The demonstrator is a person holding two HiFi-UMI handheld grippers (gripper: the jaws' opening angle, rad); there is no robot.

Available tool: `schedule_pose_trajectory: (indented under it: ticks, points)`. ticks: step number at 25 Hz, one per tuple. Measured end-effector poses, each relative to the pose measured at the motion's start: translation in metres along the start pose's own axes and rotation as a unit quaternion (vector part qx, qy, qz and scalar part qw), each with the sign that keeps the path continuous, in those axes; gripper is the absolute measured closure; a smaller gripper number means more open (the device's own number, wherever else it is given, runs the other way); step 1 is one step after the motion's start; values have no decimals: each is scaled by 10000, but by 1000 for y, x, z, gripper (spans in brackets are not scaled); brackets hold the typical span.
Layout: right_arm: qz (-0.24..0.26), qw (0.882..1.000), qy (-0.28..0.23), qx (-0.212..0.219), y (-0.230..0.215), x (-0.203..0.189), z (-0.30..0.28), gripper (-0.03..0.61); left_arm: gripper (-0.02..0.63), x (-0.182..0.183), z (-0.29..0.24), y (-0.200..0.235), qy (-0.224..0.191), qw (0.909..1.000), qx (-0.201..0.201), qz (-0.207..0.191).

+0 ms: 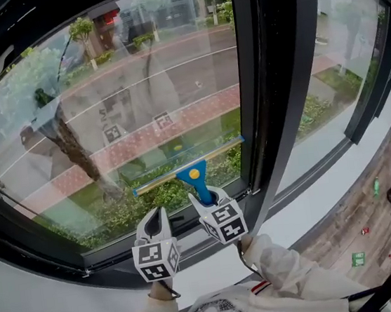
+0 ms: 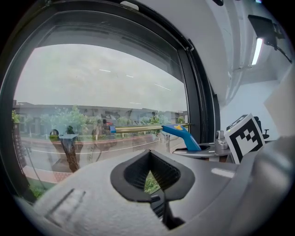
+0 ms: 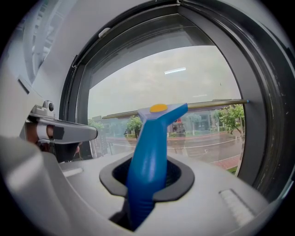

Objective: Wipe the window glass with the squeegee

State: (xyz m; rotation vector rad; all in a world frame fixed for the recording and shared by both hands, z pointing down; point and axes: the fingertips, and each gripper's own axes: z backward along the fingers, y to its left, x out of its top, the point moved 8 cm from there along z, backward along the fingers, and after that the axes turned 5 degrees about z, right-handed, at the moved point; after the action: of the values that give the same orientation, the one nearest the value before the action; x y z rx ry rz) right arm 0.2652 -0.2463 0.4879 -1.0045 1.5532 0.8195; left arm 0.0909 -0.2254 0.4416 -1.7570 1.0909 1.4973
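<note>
The squeegee (image 1: 195, 175) has a blue handle, a yellow dot and a brass-coloured blade. Its blade (image 1: 188, 165) lies nearly level against the lower part of the window glass (image 1: 138, 88). My right gripper (image 1: 208, 198) is shut on the blue handle just below the blade; in the right gripper view the handle (image 3: 150, 152) rises from between the jaws of the right gripper (image 3: 145, 177). To its left, my left gripper (image 1: 156, 224) stays just off the glass, shut and holding nothing. In the left gripper view the left gripper (image 2: 150, 177) shows no object, and the squeegee (image 2: 182, 133) appears at the right.
A thick black mullion (image 1: 279, 92) stands right of the squeegee, with a second pane (image 1: 337, 42) beyond it. The black lower frame (image 1: 122, 249) and white sill (image 1: 58, 303) run below the grippers. Small items lie on the wooden floor (image 1: 380, 221) at the right.
</note>
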Motion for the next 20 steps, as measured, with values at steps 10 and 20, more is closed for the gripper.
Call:
schedule_pose_trajectory:
  ticks: [10, 20]
  points:
    - [-139, 9997, 173, 42, 2, -24, -5, 494, 614, -11, -5, 1, 140, 9999, -28, 59]
    - [-259, 9985, 471, 96, 3, -52, -9, 497, 614, -29, -11, 3, 289, 9994, -48, 159]
